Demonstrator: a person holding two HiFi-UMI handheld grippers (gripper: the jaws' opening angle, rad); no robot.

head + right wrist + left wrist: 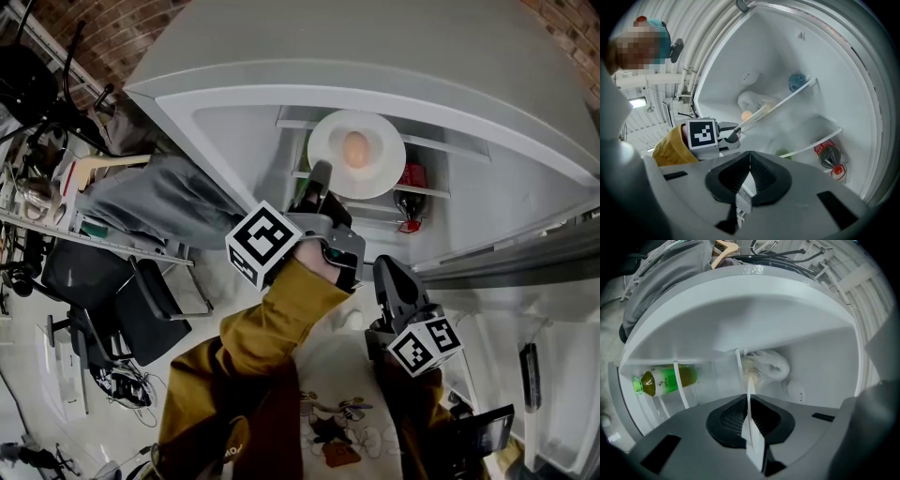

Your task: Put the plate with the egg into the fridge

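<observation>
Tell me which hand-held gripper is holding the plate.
The left hand-held gripper: its jaws are clamped on the rim of the white plate, held up at the open fridge. The right hand-held gripper is shut on nothing, nearer the person.

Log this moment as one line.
left gripper: shut on plate | egg: on plate | plate: held in open fridge | right gripper: shut, empty
</observation>
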